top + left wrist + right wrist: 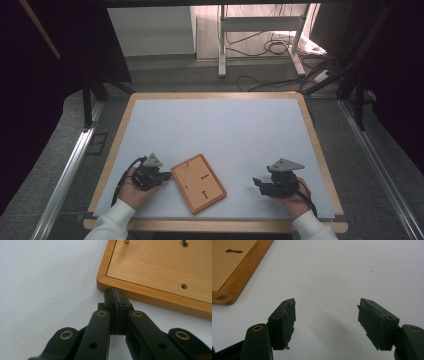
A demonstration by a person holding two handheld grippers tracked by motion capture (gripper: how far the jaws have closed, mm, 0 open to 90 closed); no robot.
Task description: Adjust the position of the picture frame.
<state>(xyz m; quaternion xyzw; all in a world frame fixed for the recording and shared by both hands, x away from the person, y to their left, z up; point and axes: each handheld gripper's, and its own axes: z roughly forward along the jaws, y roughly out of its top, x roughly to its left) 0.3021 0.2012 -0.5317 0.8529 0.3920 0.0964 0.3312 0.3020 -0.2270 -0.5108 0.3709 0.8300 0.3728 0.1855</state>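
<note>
The left gripper [115, 291] has its jaws clenched flat together with nothing between them, and the tips sit right at the rim of the wooden frame [160, 270], at or just short of touching its rounded corner; I cannot tell which. In the high view that left gripper [162, 176] lies at about nine o'clock from the wooden frame [198, 183], which rests face down and tilted on the white table top [225, 130], near the front edge, with small metal hangers showing on its back panel. The right gripper [326, 312] holds its jaws spread wide and released, nothing between them, only bare white surface; the frame's corner [227, 277] sits off at its ten o'clock, well apart. From above, the right gripper [258, 183] rests at three o'clock from the frame, with a clear strip of table between them. Beyond the frame toward twelve o'clock, the table lies open all the way to its wooden border [215, 95].
</note>
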